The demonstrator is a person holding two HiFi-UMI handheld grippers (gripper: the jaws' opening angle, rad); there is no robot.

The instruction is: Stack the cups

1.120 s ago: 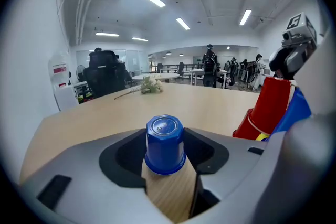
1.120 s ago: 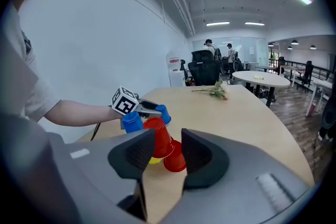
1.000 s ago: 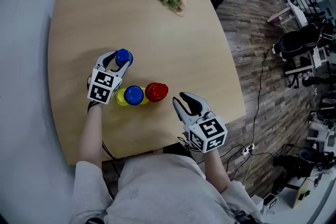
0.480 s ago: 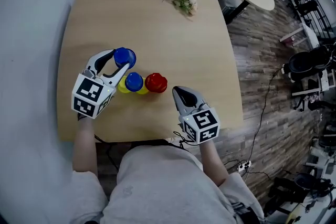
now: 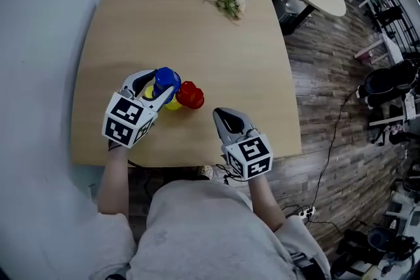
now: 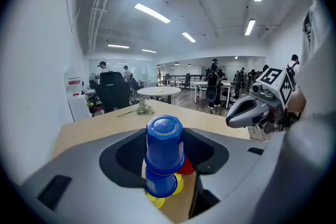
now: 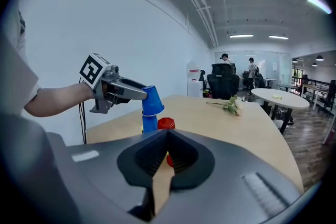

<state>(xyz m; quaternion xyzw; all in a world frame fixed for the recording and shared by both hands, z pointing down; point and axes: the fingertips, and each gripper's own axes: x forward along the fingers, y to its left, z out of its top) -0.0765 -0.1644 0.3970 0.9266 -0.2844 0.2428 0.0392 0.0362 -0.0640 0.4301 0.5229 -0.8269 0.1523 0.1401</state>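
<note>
No writing, brand, number or sign can be read on anything in view.

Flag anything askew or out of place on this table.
The upper blue cup, held in the left hand-held gripper, hangs tilted over the lower blue cup. A flower sprig lies at the table's far edge. Nothing spilled.

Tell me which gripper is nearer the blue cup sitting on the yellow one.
Left. The left gripper holds a second blue cup just above the lower blue cup; the shut right gripper sits apart, beyond the red cup.
</note>
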